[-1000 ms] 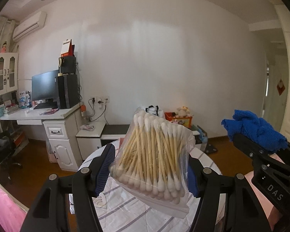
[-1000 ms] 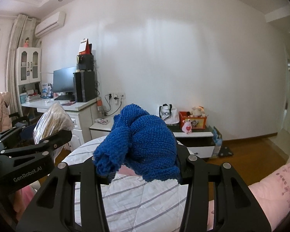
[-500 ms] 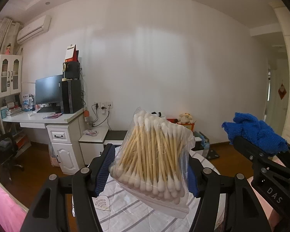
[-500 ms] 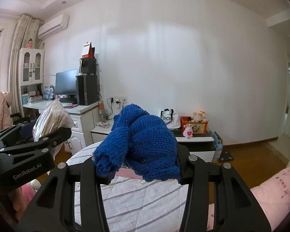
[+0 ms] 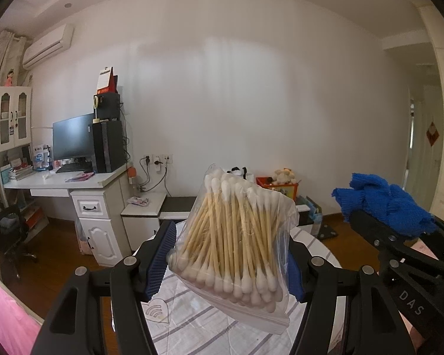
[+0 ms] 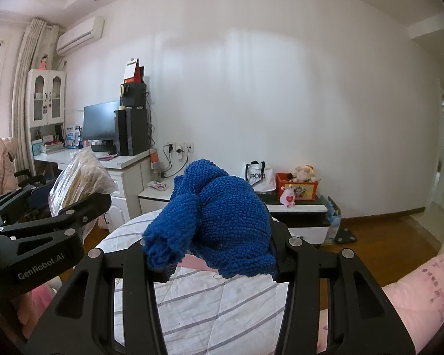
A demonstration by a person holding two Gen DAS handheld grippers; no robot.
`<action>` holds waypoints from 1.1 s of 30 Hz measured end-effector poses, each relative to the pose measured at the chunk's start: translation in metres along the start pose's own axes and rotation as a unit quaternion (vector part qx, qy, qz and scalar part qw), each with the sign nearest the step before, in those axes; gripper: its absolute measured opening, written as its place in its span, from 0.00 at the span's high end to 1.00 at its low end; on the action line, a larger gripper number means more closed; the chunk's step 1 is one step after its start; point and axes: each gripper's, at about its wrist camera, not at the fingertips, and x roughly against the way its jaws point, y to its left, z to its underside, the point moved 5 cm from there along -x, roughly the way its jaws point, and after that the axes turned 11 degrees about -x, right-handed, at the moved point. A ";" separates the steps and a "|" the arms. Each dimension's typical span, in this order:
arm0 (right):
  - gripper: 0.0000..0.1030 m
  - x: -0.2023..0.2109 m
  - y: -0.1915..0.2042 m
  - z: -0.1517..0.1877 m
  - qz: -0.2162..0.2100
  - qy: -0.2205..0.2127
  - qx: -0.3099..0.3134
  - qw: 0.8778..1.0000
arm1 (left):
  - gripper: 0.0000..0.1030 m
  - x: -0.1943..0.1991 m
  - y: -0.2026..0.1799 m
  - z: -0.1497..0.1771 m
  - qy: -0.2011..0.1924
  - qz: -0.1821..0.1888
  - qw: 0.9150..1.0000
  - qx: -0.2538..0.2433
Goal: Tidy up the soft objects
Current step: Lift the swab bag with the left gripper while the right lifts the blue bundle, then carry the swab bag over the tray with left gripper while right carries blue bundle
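You have both loads up off the surface, so this reads as the carry step, between picking up and setting down. Your left gripper (image 5: 231, 261) is clamped on a clear plastic zip bag of wooden-stemmed cotton swabs (image 5: 232, 245), its blue pads pressing the bag from either side while the bag stands tilted, swab heads up and down. Your right gripper (image 6: 219, 261) is closed on a bunched piece of blue knitted fabric (image 6: 219, 222), which bulges above the jaws and droops over the left-hand finger. Both things hang in the air above the round surface covered in a white quilted cloth with grey stripes (image 6: 222, 304), not touching it.

No box, basket or drawer for these things shows in either view, so where they belong cannot be told from here. The next move probably calls for choosing a spot, bringing one gripper down at a time, and lowering until the load rests before you let go. The slippery bag may slide in the pads, so keep it steady.
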 end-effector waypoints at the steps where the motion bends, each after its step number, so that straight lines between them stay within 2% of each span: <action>1: 0.58 -0.002 0.000 0.000 0.001 0.001 -0.001 1.000 | 0.40 -0.002 0.000 -0.002 0.003 0.001 1.000 -0.001; 12: 0.58 -0.029 -0.011 -0.001 0.019 0.025 -0.008 0.999 | 0.39 -0.021 0.014 -0.012 0.028 0.012 0.999 -0.012; 17: 0.58 -0.055 -0.012 -0.001 0.034 0.044 -0.007 0.998 | 0.39 -0.036 0.020 -0.015 0.039 0.015 0.999 -0.016; 27: 0.58 -0.107 -0.015 0.007 0.045 0.080 -0.001 0.996 | 0.39 -0.100 0.032 -0.035 0.071 0.011 0.997 -0.019; 33: 0.58 -0.141 -0.024 0.007 0.051 0.098 -0.007 0.994 | 0.39 -0.157 0.027 -0.053 0.096 0.010 0.995 -0.024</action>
